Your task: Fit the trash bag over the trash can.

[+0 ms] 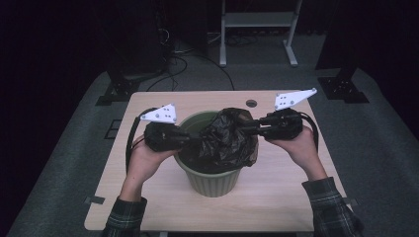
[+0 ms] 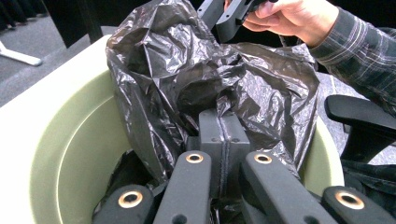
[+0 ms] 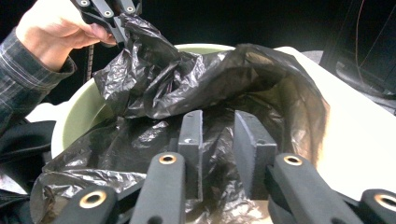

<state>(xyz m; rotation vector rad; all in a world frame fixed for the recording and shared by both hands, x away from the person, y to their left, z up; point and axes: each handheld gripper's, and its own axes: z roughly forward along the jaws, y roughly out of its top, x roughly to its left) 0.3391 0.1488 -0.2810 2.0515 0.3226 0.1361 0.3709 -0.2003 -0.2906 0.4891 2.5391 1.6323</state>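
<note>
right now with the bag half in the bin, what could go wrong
1. The left claw is shut on a thin fold of the black bag; a hard pull could tear the film or slip it free.
2. The right claw is open, with bag film between its jaws, so that side could sag into the green bin.
3. The bin stands loose on the table; tugging sideways might tip or slide it.

Dim room, dark beyond the pale wooden table [image 1: 276,197]; overhead light glints on the crinkled black plastic bag [image 2: 187,70]; frames slightly soft.
</note>
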